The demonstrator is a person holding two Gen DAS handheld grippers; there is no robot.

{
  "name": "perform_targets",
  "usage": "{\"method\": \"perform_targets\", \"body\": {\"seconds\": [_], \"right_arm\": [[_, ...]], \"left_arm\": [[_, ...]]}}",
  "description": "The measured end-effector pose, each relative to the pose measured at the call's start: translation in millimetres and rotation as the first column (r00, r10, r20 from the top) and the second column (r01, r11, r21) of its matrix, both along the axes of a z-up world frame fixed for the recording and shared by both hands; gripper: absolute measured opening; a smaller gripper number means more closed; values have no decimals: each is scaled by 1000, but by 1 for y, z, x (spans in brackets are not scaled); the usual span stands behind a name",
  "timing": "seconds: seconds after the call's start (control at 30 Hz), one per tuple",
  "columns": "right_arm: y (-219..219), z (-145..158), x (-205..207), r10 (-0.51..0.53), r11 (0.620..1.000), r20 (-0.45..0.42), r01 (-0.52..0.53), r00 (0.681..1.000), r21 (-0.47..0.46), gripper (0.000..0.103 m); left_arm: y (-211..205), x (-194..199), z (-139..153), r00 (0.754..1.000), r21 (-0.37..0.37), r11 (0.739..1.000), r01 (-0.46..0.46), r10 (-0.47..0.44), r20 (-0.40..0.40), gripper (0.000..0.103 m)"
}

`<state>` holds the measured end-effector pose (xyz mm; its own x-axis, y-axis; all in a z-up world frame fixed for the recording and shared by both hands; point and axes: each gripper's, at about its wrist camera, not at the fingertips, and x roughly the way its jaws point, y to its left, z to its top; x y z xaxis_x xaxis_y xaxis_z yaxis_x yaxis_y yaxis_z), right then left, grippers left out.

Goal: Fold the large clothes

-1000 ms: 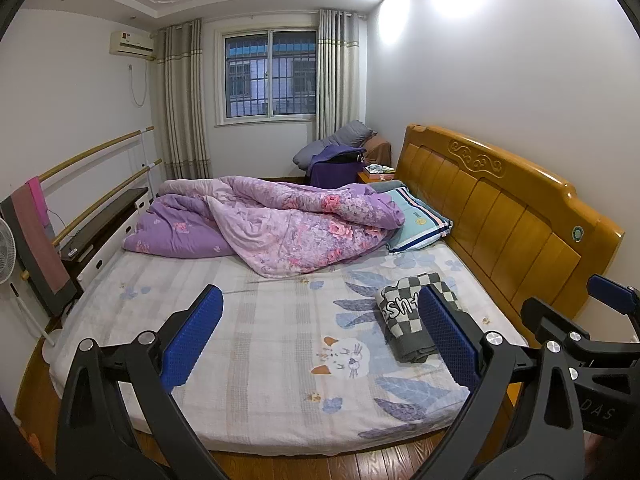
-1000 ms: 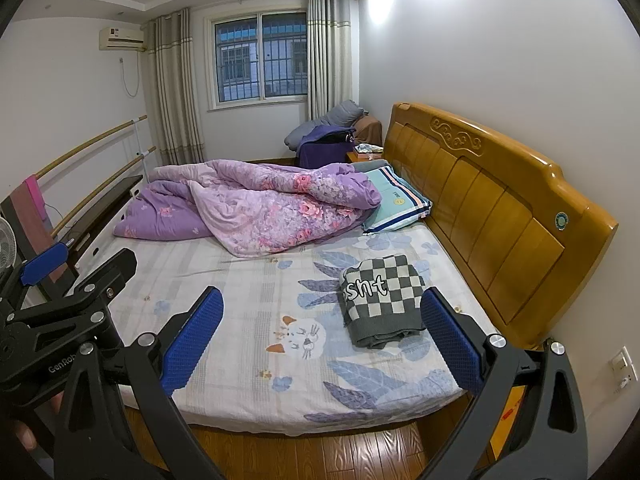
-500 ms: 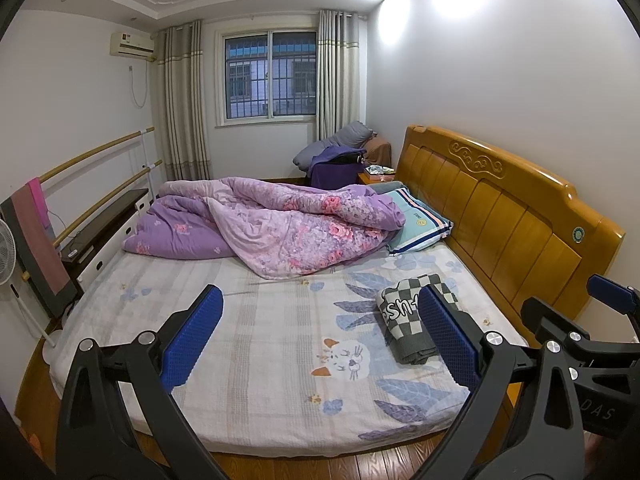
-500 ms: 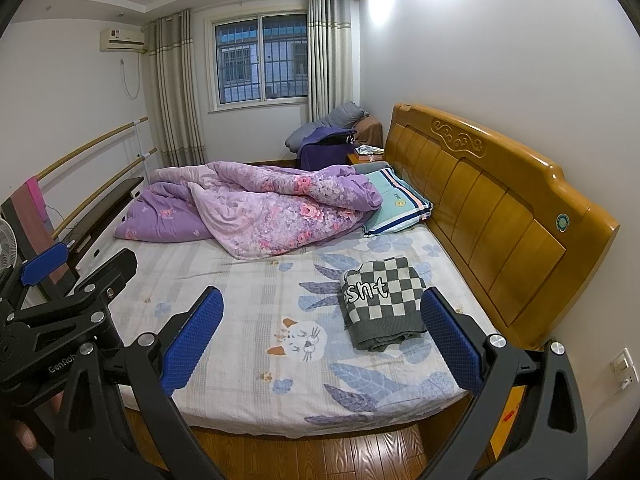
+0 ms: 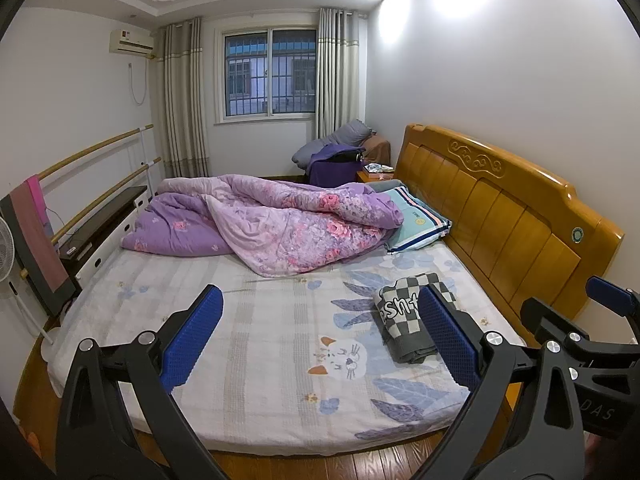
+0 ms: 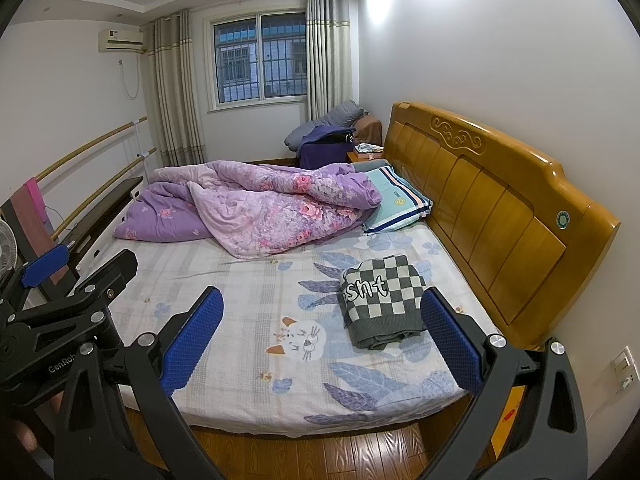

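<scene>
At the foot of the bed (image 6: 280, 412), I'm hovering with both tools empty.
Left gripper (image 5: 320, 340) and right gripper (image 6: 322, 338) are gaping wide; the folded checkered sweater (image 6: 380, 304) is lying near the headboard (image 6: 500, 216), seemingly finished.

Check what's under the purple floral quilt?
The quilt lies on the patterned bedsheet and overlaps the striped pillow. Anything beneath its bulk is hidden.

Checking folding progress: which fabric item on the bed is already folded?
The checkered grey sweater near the headboard; the purple floral quilt lies crumpled.
</scene>
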<state>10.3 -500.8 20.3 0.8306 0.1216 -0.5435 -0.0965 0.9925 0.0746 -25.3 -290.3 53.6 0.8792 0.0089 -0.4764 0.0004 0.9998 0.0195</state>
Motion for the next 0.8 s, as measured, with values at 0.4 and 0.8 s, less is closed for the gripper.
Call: {"method": "perform_targets", "body": {"seconds": [0.4,0.8], "right_arm": [[1,0,-1,0,1000,0,0,1000,-1,95],[2,1,-2,-3,1000,0,3,1000,-1,95]], "left_arm": [[3,2,-1,1000,-6,1000,-1,0,-9,98],[3,2,-1,1000,-7,1000,0,0,-9,98]]}}
